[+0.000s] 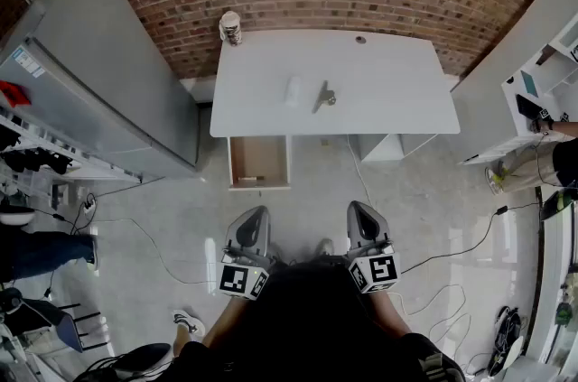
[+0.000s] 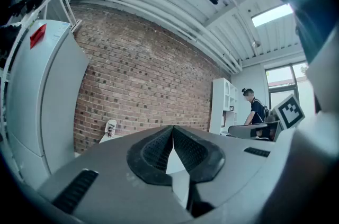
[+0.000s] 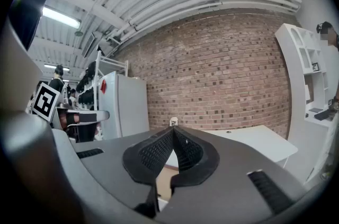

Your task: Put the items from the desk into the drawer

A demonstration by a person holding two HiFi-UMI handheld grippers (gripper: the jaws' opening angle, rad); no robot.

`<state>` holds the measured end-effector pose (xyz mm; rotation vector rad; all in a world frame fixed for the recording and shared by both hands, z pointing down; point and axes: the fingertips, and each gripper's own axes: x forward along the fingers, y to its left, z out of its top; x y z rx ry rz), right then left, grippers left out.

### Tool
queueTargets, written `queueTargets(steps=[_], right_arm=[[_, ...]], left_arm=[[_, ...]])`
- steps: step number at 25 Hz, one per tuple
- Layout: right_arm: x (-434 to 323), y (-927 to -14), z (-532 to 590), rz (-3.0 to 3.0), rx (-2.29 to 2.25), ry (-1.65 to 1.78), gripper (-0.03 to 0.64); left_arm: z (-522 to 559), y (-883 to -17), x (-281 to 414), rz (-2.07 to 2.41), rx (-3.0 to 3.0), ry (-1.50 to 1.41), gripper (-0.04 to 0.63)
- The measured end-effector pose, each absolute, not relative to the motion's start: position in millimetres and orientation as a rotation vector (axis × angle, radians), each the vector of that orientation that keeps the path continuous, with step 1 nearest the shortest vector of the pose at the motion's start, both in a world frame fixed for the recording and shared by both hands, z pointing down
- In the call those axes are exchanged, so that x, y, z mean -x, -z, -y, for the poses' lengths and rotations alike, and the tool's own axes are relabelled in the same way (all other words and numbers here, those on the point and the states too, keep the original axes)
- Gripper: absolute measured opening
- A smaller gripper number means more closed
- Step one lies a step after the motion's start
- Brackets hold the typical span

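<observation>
A white desk (image 1: 388, 100) stands against the brick wall. On it lie a small dark tool-like item (image 1: 324, 96) and a pale white item (image 1: 293, 89); a printed cup (image 1: 231, 28) stands at its back left corner. Under the desk's left side a drawer (image 1: 259, 162) is pulled open, with a small object lying at its front. My left gripper (image 1: 254, 227) and right gripper (image 1: 360, 219) are held close to my body, well short of the desk. Both are shut with nothing between the jaws. The cup (image 2: 111, 127) also shows in the left gripper view.
A grey cabinet (image 1: 108, 73) stands left of the desk, a white shelf unit (image 1: 533, 91) to the right with a person beside it. Cables (image 1: 470, 245) trail across the floor. A white box (image 1: 384, 147) sits under the desk's right side.
</observation>
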<state>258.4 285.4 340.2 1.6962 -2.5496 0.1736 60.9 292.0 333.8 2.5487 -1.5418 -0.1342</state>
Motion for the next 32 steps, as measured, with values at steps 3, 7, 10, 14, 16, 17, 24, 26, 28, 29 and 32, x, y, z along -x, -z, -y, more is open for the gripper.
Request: queueTargets(steps=[3,7,10,14,16,17,24,26,28,29,32], right_arm=[[-258,-339,-285,2.551,-1.695,-0.175,-0.006],[-257,-342,-287,2.551,-1.683,-0.179,-0.006],[-257,-345,-290,2.554,-1.668,-0.191,-0.006],[-260,-344,-293,2.565,-1.68,-0.218,-0.005],[-261,-341,-294,2.576,-1.691,-0.213,-0.005],[-262,-341,-294,2.578,-1.694,-0.208,-0.005],[-275,-339,-292,2.579,-1.69,-0.174,0.077],[-280,-340,-290,2.58,-1.683,-0.186,0.132],[-286,-340,-289,2.58,-1.677,-0.178,0.132],[-290,-340,-289,2.582,-1.674,-0.174,0.132],[-303,-340,-287,2.589,-1.663,-0.176,0.132]], left_arm=[[-290,-333,-62,1.543,-2.551,0.137,0.005],[-291,-334,-63,1.539,-2.549,0.139,0.005],[-292,-335,-65,1.534,-2.544,0.138,0.005],[-294,-337,-69,1.522,-2.546,0.137,0.005],[-294,-337,-72,1.518,-2.548,0.14,0.005],[-294,-337,-73,1.516,-2.548,0.141,0.005],[-289,-338,-89,1.494,-2.553,0.136,0.005],[-287,-338,-96,1.493,-2.555,0.137,0.005],[-285,-338,-103,1.494,-2.555,0.134,0.005],[-284,-337,-107,1.495,-2.554,0.133,0.005],[-282,-337,-120,1.509,-2.545,0.134,0.005]])
